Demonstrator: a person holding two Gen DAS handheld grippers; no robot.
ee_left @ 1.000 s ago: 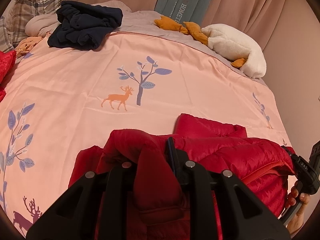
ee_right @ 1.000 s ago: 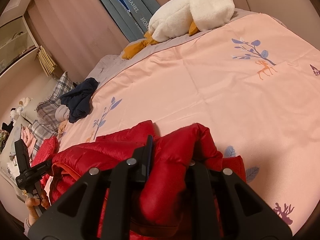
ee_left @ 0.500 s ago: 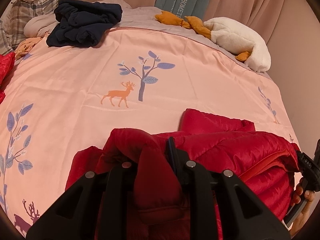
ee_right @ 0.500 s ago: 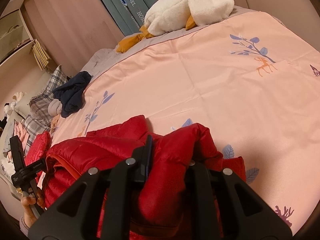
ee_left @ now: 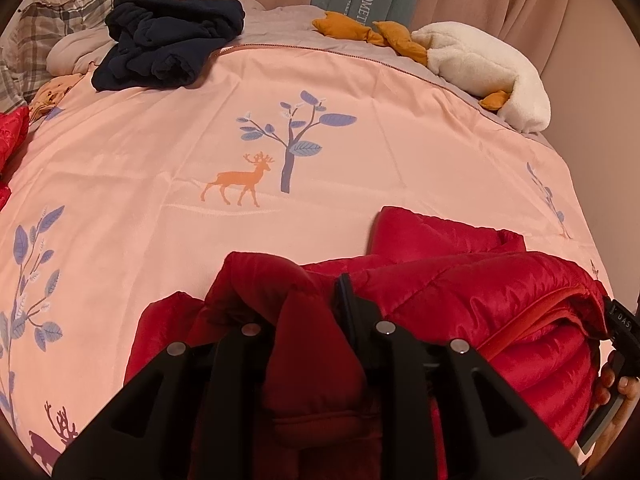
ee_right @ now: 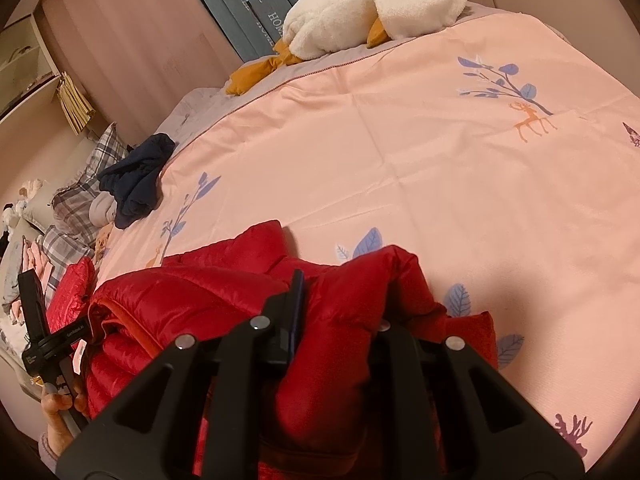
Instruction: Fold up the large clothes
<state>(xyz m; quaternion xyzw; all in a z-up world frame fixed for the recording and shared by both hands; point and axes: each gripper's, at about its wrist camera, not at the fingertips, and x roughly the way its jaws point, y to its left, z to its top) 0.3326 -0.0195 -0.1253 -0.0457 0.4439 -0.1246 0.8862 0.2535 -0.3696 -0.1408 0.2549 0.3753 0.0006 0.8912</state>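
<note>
A red puffer jacket (ee_left: 472, 300) lies bunched at the near edge of a pink bedspread (ee_left: 160, 160) printed with deer and trees. My left gripper (ee_left: 296, 304) is shut on a fold of the jacket at its left end. My right gripper (ee_right: 340, 292) is shut on another fold of the same jacket (ee_right: 192, 300) at its right end. The jacket hangs between the two grippers just above the bed. The fabric hides the fingertips of both grippers. The other hand and its gripper handle show at each view's edge.
A dark navy garment (ee_left: 168, 40) lies crumpled at the far left of the bed beside plaid pillows (ee_left: 52, 28). A white plush goose (ee_left: 484, 68) lies at the far right. More red fabric (ee_left: 12, 132) lies at the left edge. Curtains hang behind.
Both grippers have moved forward over the bed with the jacket in them, and the far end of the bed looks closer. Both stay shut on the jacket.
</note>
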